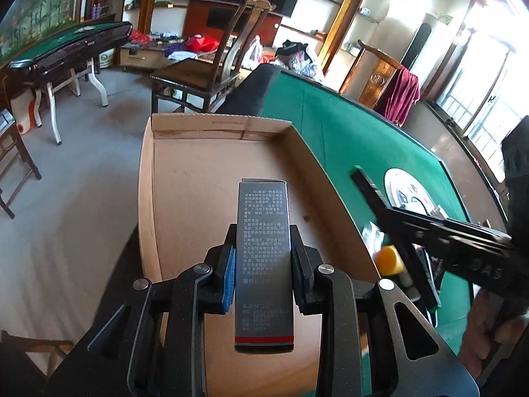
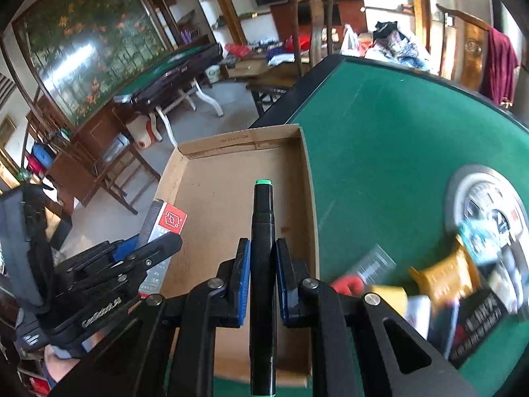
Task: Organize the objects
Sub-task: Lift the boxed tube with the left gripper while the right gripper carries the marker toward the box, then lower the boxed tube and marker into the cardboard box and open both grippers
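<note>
My left gripper (image 1: 263, 261) is shut on a tall grey glue box (image 1: 264, 231) with printed text and a red stripe, held above the open cardboard tray (image 1: 211, 172). My right gripper (image 2: 263, 264) is shut on a black marker (image 2: 263, 231) with a green tip, held over the same tray (image 2: 224, 198). The left gripper with the grey box (image 2: 162, 228) shows at the left of the right wrist view. The right gripper (image 1: 406, 231) with the marker (image 1: 370, 192) shows at the right of the left wrist view.
The tray lies at the corner of a green felt mahjong table (image 1: 347, 139) with a round centre panel (image 1: 406, 192). A yellow cube (image 1: 390, 259), snack packets (image 2: 446, 274) and other small items lie right of the tray. Chairs (image 1: 205, 66) and another table (image 1: 66, 49) stand beyond.
</note>
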{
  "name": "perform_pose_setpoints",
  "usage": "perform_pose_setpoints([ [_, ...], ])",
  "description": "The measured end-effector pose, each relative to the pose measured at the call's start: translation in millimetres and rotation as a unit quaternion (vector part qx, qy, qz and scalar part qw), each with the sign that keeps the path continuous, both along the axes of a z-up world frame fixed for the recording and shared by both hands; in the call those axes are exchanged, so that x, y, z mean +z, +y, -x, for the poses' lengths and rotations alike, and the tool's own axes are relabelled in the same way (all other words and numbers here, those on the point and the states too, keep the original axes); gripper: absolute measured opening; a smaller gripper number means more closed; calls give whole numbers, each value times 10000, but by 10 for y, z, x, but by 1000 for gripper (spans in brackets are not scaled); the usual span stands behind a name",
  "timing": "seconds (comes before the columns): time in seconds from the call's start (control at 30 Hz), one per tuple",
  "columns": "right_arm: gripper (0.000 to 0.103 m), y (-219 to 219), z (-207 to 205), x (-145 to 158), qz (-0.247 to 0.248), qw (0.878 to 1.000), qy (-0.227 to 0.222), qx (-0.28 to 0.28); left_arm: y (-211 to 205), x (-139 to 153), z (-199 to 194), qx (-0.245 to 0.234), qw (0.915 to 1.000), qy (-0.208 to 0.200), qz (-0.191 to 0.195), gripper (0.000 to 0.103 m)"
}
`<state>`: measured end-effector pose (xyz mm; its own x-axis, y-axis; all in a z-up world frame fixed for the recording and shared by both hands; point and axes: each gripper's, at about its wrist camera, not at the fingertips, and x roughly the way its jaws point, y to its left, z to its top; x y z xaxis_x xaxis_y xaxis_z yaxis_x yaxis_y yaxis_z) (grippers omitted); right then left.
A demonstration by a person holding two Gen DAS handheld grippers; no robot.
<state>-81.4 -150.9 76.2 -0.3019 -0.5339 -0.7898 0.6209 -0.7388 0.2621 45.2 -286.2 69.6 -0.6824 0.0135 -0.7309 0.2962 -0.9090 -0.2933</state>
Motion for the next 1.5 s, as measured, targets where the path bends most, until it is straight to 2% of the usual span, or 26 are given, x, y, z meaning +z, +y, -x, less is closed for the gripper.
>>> perform_pose_setpoints([
  [0.2,13,-484,375,-205,-314,9994,-124,-101,-228,-122,422,96,9985,-343,-417,27],
  [0.33,13,-635,597,-346,-418,9987,-199,-213,-357,-254,675,234,9957,-564,-692,27],
  [0.5,13,-763,868,-481,-461,9976,-307,-420,-498,-377,870,427,9903,-601,-1179,27],
  [0.67,13,-790,1023,-573,-473,9969,-306,-547,-567,-442,961,544,9862,-516,-1474,27],
  [0.9,13,-774,1128,-659,-304,9967,-388,-640,-594,-471,1079,587,9863,-469,-1470,27],
  [1.5,14,-732,1141,-692,-143,9953,-609,-743,-620,-535,1137,561,9782,-424,-1955,27],
])
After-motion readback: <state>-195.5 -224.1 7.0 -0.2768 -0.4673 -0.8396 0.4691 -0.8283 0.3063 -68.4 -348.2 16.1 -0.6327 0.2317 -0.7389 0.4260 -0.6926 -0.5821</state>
